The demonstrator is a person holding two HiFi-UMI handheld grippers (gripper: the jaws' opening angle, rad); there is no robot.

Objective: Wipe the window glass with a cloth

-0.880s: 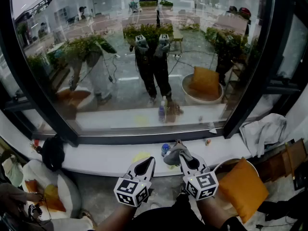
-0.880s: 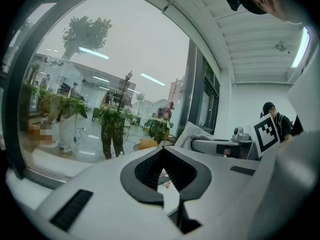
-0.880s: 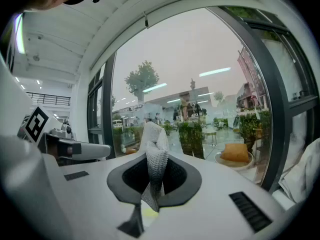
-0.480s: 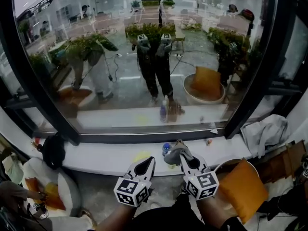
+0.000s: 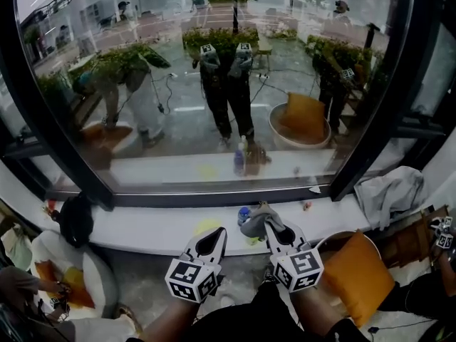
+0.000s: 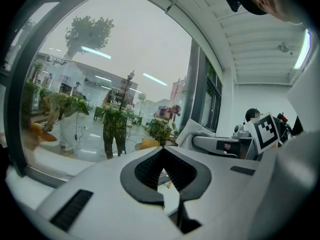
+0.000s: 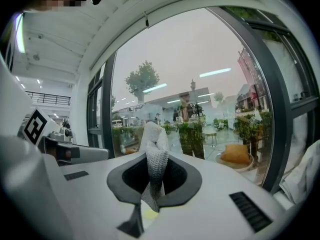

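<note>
The window glass (image 5: 214, 84) fills the upper head view inside a dark frame (image 5: 360, 141) and mirrors the room. Below it, in front of the white sill (image 5: 142, 228), both grippers point up at the pane. My right gripper (image 5: 269, 224) is shut on a grey-white cloth (image 5: 255, 221); in the right gripper view the cloth (image 7: 154, 139) stands bunched up out of the right gripper (image 7: 153, 159), short of the glass (image 7: 200, 74). My left gripper (image 5: 216, 232) is beside it, shut and holding nothing; its tips meet in the left gripper view (image 6: 161, 149).
A small blue-capped bottle (image 5: 244, 214) and a yellow object (image 5: 207, 227) sit on the sill behind the grippers. A black bundle (image 5: 75, 221) lies on the sill's left, a grey towel (image 5: 388, 189) on its right. An orange cushion (image 5: 362, 276) fills a round seat at lower right.
The head view has shifted slightly. Both grippers hold nearly the same pose below the sill, the cloth still in the right one.
</note>
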